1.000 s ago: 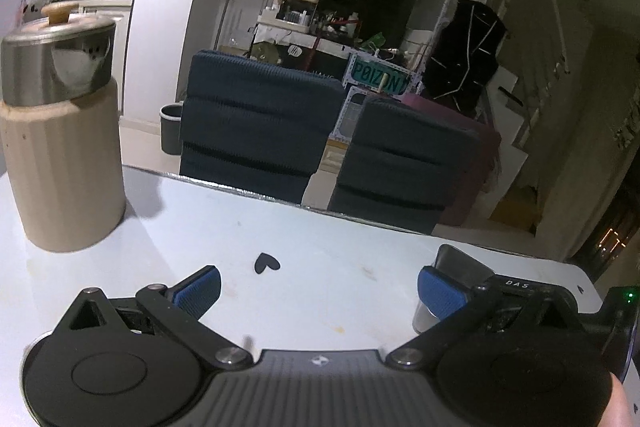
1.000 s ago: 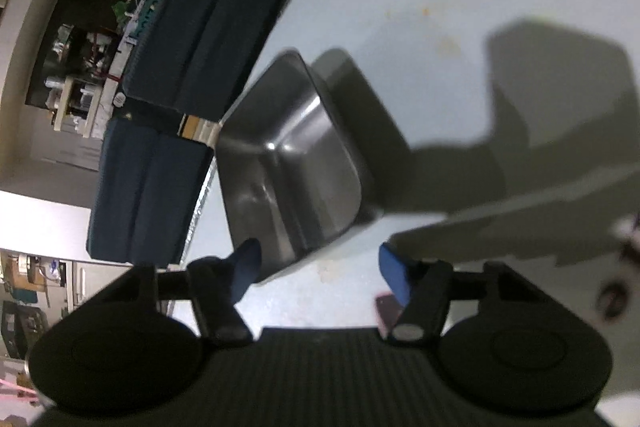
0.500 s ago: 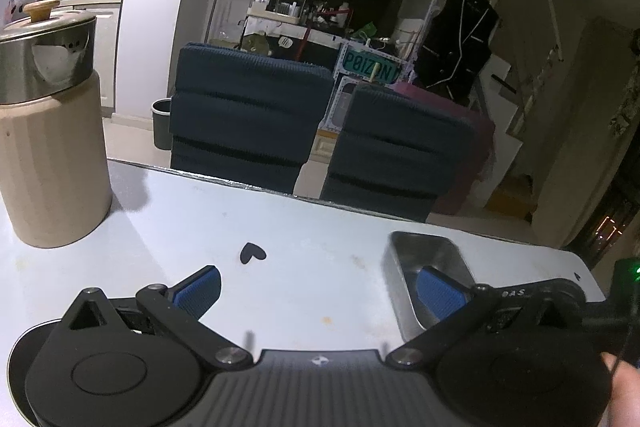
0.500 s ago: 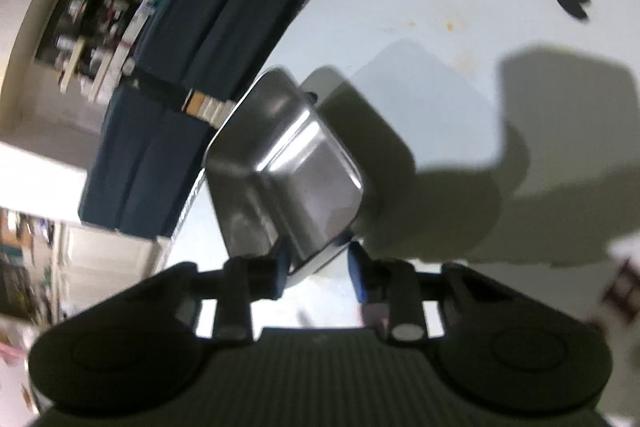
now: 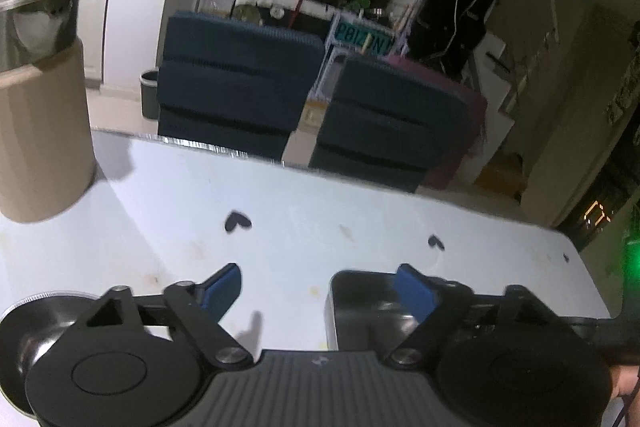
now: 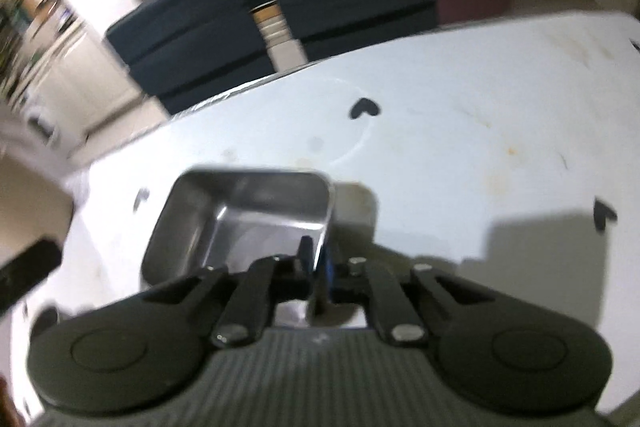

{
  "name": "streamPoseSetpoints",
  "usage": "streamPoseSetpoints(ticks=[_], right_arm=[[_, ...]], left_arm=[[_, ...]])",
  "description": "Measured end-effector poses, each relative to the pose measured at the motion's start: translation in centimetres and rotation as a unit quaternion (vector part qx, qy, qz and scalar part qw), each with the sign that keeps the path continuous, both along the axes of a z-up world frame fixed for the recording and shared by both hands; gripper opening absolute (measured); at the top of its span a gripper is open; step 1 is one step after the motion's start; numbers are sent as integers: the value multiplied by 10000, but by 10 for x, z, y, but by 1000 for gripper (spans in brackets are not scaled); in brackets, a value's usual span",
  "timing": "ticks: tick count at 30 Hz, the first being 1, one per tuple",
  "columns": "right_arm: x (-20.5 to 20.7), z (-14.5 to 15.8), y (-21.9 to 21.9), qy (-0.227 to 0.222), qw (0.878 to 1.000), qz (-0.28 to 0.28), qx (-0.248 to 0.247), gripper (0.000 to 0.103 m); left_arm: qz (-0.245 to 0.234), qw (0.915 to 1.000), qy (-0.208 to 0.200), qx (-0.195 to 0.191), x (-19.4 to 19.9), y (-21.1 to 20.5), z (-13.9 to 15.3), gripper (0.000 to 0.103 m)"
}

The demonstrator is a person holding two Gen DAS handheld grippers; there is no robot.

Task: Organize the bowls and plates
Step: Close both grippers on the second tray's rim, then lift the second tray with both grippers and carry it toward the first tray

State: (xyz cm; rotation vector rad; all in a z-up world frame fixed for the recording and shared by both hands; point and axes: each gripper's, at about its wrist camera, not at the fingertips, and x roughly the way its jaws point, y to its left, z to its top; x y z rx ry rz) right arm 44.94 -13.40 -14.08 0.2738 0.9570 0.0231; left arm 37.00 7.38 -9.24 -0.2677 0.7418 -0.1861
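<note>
Right hand-held gripper clamped on near wall of rectangular steel tray, one finger inside, one outside; tray low over white tabletop, whether it touches surface unclear. Left hand-held gripper closing, jaws fairly wide, nothing pressed between them; tray sits just behind its right finger. Round steel bowl at left edge, partly hidden behind gripper body. Tan canister far left. Judgement: sorting early, tray gripped but not yet placed, bowl untouched, no stack visible.
</note>
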Motion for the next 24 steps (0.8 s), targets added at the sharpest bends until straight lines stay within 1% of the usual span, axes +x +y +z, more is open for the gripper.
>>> streamPoseSetpoints(ticks=[2, 3, 5, 7, 9, 11, 13, 15, 16, 21, 22, 23, 24], right_arm=[[-3, 1, 2, -27, 9999, 144, -89, 3], [-4, 1, 4, -43, 9998, 169, -119, 3], [-7, 1, 7, -67, 9997, 185, -176, 3], [-12, 0, 8, -69, 9996, 210, -184, 3], [-3, -3, 7, -68, 9994, 291, -156, 3], [-4, -3, 8, -119, 9991, 400, -123, 3], [-3, -3, 8, -144, 9988, 467, -78, 3], [-3, -4, 9, -136, 9983, 556, -68, 4], [-4, -4, 10, -136, 9981, 592, -65, 7], [-9, -1, 12, -114, 9978, 635, -130, 9], [-9, -1, 12, -77, 9978, 635, -173, 9], [-10, -2, 12, -47, 9977, 640, -200, 9], [-10, -2, 13, -49, 9977, 651, -200, 9]], left_arm=[[-96, 9997, 220, 14, 2, -3, -4, 67], [-142, 9992, 378, 60, 4, -6, -7, 63], [-231, 9978, 610, 148, 5, -11, -13, 52], [-300, 9969, 702, 213, 4, -14, -18, 47], [-322, 9965, 725, 246, 4, -18, -20, 43], [-332, 9959, 791, 303, 4, -20, -22, 34], [-279, 9946, 909, 414, 6, -22, -25, 28], [-249, 9944, 939, 425, 6, -22, -28, 28], [-223, 9942, 958, 439, 6, -22, -30, 28], [-162, 9942, 969, 440, 7, -22, -31, 27], [-146, 9942, 971, 433, 7, -22, -31, 25], [-130, 9942, 976, 428, 8, -22, -32, 19], [-127, 9941, 987, 440, 8, -23, -33, 15]])
